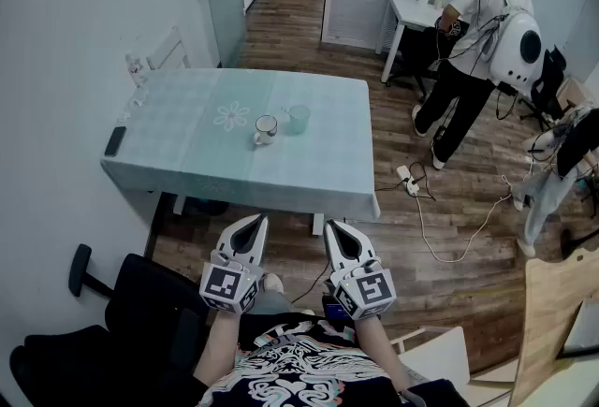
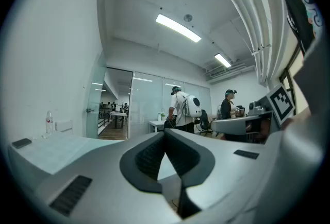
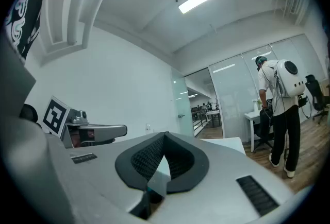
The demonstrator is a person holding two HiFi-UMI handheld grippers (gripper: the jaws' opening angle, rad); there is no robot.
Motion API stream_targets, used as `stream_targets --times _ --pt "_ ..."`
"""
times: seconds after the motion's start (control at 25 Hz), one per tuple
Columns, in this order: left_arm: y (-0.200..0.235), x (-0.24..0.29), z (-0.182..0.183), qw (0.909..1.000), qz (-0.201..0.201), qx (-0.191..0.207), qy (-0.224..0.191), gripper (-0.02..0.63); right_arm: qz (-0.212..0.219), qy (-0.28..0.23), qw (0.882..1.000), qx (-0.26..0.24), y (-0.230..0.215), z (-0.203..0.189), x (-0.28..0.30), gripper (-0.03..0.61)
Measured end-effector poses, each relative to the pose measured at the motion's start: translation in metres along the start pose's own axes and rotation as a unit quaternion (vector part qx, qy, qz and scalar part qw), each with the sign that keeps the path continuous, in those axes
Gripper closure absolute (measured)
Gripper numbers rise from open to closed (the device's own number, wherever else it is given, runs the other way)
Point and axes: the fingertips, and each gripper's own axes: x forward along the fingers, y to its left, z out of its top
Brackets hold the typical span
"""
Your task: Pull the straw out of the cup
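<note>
A white mug [image 1: 265, 130] and a pale teal cup [image 1: 299, 119] stand side by side near the middle of the table [image 1: 206, 167], which has a light green cloth. No straw can be made out at this distance. My left gripper [image 1: 254, 221] and right gripper [image 1: 335, 226] are held level side by side, close to the person's body and short of the table's near edge. Both are shut with nothing between the jaws, which meet tip to tip in the left gripper view [image 2: 165, 131] and the right gripper view [image 3: 165, 135].
A dark phone [image 1: 115, 140] and a small bottle [image 1: 137, 70] lie along the table's left side by the wall. A black chair [image 1: 140, 307] is at lower left. A person [image 1: 477, 40] stands at a white desk [image 1: 410, 14] at back right, with cables [image 1: 426, 209] on the floor.
</note>
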Motion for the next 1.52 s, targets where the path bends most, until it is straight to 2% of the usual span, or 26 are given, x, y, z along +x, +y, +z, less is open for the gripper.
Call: stream_targets --times 0.36,0.72,0.96,1.24,1.52 --pt "0.003 0.012 0.001 0.9991 0.020 0.036 0.010 0.600 -0.018 -0.001 1.000 -0.013 -0.008 0.002 -0.005 0.566" --pt "0.016 0.028 -0.003 0.9982 0.048 0.033 0.014 0.600 -0.038 -0.003 0.999 -0.023 -0.020 0.005 -0.001 0.566" --pt "0.006 0.026 0.000 0.9978 0.043 0.050 0.010 0.600 -0.025 -0.007 0.999 -0.020 -0.012 0.005 0.010 0.566" --pt "0.024 0.029 0.003 0.9970 0.063 0.045 0.004 0.600 -0.006 -0.004 1.000 -0.018 -0.008 0.000 0.026 0.566" --pt "0.048 0.061 0.005 0.9968 0.070 0.037 -0.010 0.600 -0.009 -0.001 1.000 -0.018 -0.033 -0.005 0.056 0.566"
